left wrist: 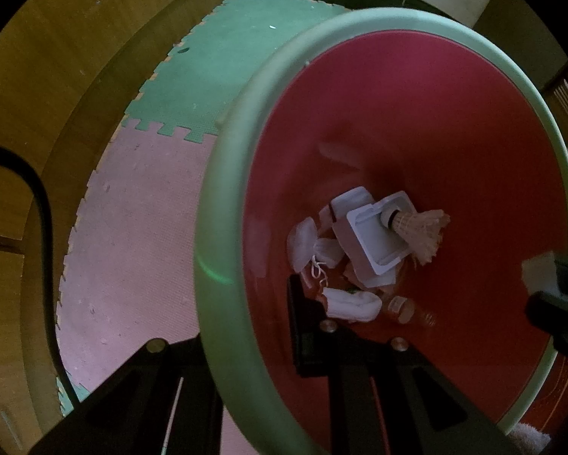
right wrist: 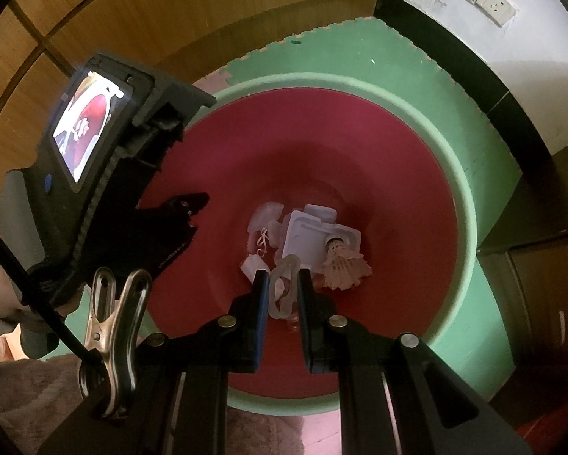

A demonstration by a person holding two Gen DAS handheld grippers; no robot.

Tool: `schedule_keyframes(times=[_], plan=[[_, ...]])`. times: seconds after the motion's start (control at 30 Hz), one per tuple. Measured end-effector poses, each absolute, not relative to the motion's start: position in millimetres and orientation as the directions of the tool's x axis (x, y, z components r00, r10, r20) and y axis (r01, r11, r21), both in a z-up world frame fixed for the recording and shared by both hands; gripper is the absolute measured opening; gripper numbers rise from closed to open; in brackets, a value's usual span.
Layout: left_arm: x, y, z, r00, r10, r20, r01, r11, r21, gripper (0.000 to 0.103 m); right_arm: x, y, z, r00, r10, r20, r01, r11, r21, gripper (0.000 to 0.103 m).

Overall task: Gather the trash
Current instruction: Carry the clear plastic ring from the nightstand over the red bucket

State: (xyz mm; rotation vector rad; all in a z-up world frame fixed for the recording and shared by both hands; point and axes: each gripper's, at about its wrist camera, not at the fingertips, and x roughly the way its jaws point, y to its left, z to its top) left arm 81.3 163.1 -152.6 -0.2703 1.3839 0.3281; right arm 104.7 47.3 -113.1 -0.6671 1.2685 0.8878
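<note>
Trash fills the bottom of a round bin (right wrist: 454, 204) with a pale green rim and red inside, standing on green and pink foam floor mats (left wrist: 140, 227). Down there lie a white moulded plastic tray (right wrist: 306, 235), a shuttlecock (right wrist: 340, 261) resting against it, crumpled white tissues (left wrist: 302, 242) and a small clear bottle (left wrist: 409, 309).

The right hand-held gripper (right wrist: 282, 292) points down into the bin, its jaws narrowed onto a crushed piece of clear plastic packaging (right wrist: 282, 284) that sits pinched between the two pads, above the pile.

The left hand-held gripper (right wrist: 193, 208) hangs over the bin's left side, pointing straight down; its fingers are closed together with nothing between them. In its own view the green rim crosses just in front of its arms. A screen (right wrist: 85, 129) on its body faces up. A metal clip (right wrist: 113, 341) holds a black cable beside the right hand-held gripper.
</note>
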Motion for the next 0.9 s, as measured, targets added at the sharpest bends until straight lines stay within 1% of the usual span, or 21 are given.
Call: schedule_keyframes(times=[0.9], plan=[[82.7,162.2,-152.6,0.154,0.068,-0.986,-0.382,0.924,0.004,0.010,112.2,43.4,-123.2,0.060,0.176,-0.982,-0.833,0.551,0.048,0.016]])
